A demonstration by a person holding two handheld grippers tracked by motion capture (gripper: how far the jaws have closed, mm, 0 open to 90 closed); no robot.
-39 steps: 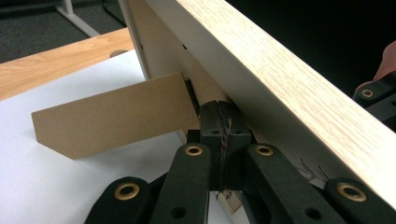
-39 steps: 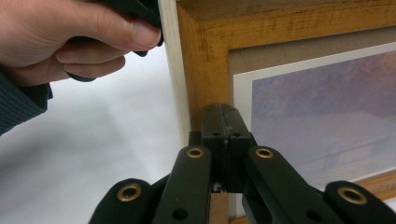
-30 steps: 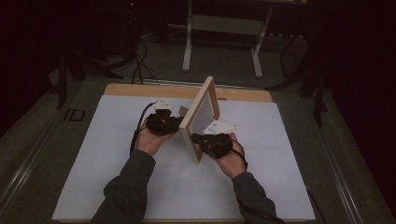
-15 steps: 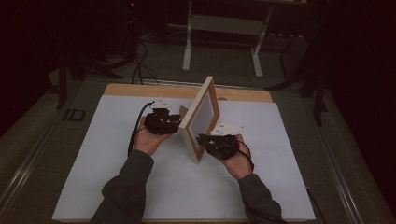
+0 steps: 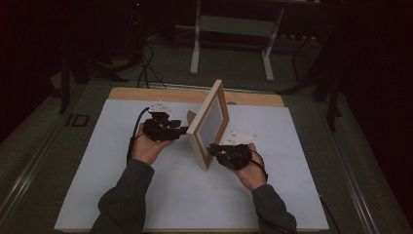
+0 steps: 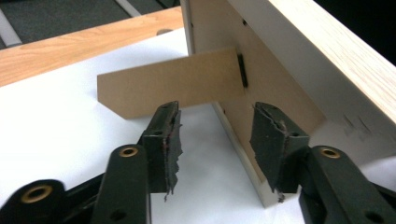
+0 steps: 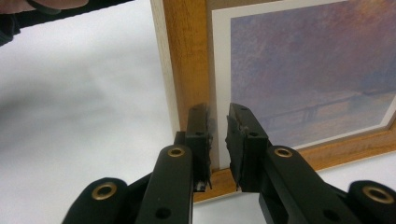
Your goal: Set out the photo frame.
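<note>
Since the earlier frames the left tongs (image 6: 212,135) have let go: their jaws have just been opening and now stand spread behind the picture frame (image 5: 210,122), nothing pinched between them, with the cardboard easel leg (image 6: 173,84) swung out just beyond the tips. The right hand (image 5: 248,165) has slid a little lower along the frame's near corner. Its right tongs (image 7: 217,140) sit nearly pressed together in front of the glass at the wooden border; whether they touch it is hard to say. The frame stands upright on the white sheet (image 5: 122,195) covering the counter (image 5: 146,93) (a wooden edge shows at the far side). Beyond lie a dark floor, cables (image 5: 143,68) and a pale stand (image 5: 234,29).
</note>
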